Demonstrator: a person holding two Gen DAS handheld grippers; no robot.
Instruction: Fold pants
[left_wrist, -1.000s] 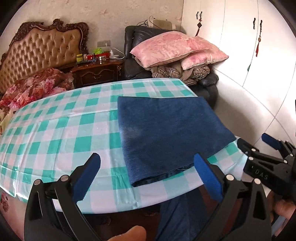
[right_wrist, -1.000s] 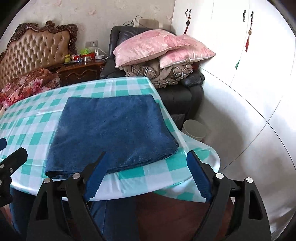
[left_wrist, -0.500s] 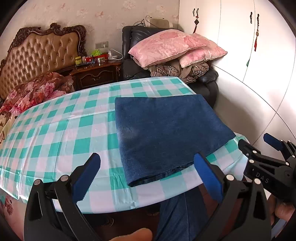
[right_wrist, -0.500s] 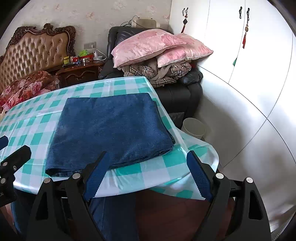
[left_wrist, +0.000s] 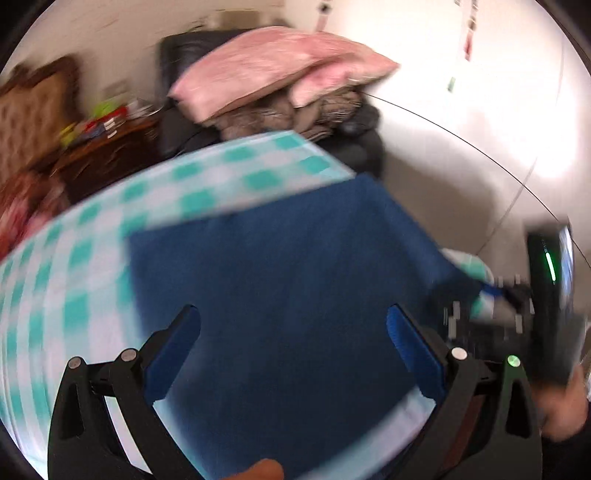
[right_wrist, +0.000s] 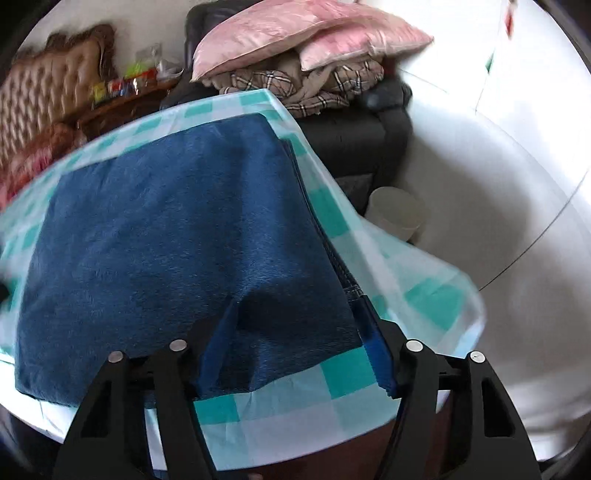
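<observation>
1. Left wrist view, blurred: left tool (left_wrist: 293, 336) hangs wide open, empty, over the near half of the pants (left_wrist: 288, 280), probably lining up on the near hem.
2. Right wrist view: right tool (right_wrist: 295, 343) is closing around the pants' 5 o'clock corner, cloth between pads, not yet pinched. Pants are dark-blue denim, folded flat, on the checked table (right_wrist: 332, 384).

One pair of blue pants (right_wrist: 177, 236) is lying on one checked tablecloth (right_wrist: 332, 373). Two pink pillows (right_wrist: 295, 33) are sitting on one dark chair (right_wrist: 354, 136). One white bin (right_wrist: 399, 212) is standing nearby. Two grippers are showing: the left gripper (left_wrist: 293, 350) and the right gripper (right_wrist: 295, 350).
</observation>
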